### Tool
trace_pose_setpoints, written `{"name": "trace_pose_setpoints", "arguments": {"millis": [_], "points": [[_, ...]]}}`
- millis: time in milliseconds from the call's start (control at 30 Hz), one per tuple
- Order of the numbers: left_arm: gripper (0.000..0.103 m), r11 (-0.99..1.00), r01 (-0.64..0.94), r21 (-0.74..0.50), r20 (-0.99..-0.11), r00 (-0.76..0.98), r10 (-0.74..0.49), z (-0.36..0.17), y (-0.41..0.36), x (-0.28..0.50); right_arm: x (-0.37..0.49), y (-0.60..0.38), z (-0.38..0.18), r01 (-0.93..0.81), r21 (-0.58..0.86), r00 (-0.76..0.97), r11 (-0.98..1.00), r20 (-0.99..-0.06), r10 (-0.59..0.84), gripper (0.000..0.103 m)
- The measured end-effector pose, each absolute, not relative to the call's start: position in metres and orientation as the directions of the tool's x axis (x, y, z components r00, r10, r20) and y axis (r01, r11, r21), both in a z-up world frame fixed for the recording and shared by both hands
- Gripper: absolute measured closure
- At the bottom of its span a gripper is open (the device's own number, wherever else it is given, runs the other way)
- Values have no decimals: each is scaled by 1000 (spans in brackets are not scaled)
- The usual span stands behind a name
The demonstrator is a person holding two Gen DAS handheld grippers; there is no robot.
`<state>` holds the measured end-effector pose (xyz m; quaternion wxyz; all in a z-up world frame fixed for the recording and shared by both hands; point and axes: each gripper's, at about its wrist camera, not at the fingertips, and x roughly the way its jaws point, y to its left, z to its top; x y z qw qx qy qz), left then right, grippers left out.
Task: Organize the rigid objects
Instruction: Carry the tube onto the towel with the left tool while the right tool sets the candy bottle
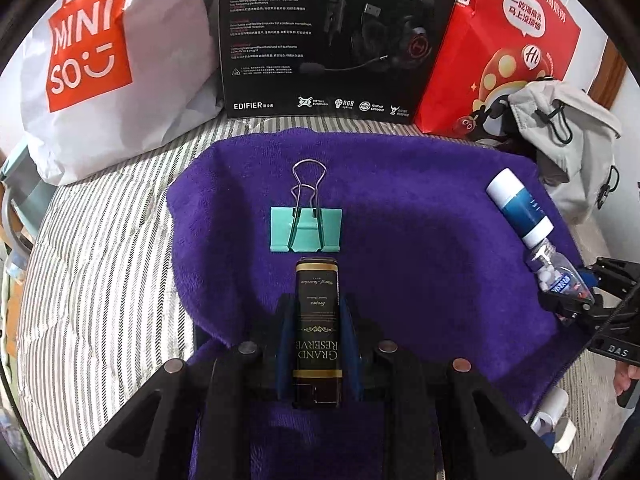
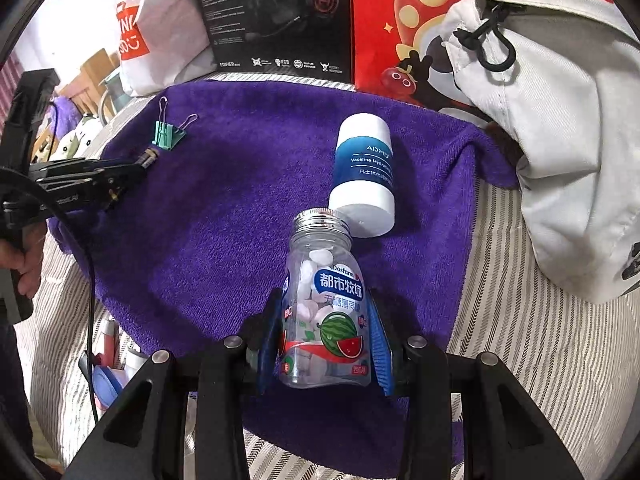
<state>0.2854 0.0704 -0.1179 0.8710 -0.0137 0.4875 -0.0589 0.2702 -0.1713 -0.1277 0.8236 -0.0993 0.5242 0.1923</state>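
Rigid objects lie on a purple towel (image 1: 420, 220) spread over a striped bedcover (image 1: 100, 260).

From your left wrist camera, your left gripper (image 1: 317, 344) pinches a dark box printed "Grand Reserve" (image 1: 317, 332) between its blue pads (image 1: 285, 352), the box lying lengthwise along the fingers over the towel. Just beyond the box's far end, a teal binder clip (image 1: 306, 229) rests flat on the towel, its wire handles pointing away from you. At the towel's right edge lies a blue-and-white tube (image 1: 518, 208), and touching its near end is a clear mint bottle (image 1: 558, 274) held by your right gripper (image 1: 576, 304). Behind the towel stand a white Miniso bag (image 1: 100, 60), a black Edifier box (image 1: 328, 36) and a red bag (image 1: 500, 48), with a grey backpack (image 1: 568, 140) at the right.

From your right wrist camera, your right gripper (image 2: 324, 340) clamps the mint bottle (image 2: 324, 304) between its blue pads (image 2: 380, 352); the bottle's open threaded neck points away and meets the bottom of the blue-and-white tube (image 2: 364, 172). The binder clip (image 2: 168, 134) sits at the towel's (image 2: 240, 200) far left, just beyond the tip of your left gripper (image 2: 136, 168), which holds the dark box (image 2: 147, 157) end-on. Your left hand (image 2: 24, 256) shows at the left edge.
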Motion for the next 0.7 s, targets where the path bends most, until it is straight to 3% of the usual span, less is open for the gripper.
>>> {"name": "trace_pose_setpoints", "arguments": {"millis": [367,433,533,700], "points": [[80,994,100,-36,-846,526,-84,-121,65,279,268,-177,-123,-422,103,350,901,-898,267,59],[73,994,99,-47,-847,523,-92,-121,67,275,264,-181,-118,-402,101,350,910,-901,255,56],[54,991,110,-75,-850,512,-121,-121,66,268,258,-186,-110,-394,122,356,911,-893,274,53],[52,996,86,-19,-864,500,-60,-121,59,254,237,-196,-93,-364,116,383,924,-886,262,48]]}}
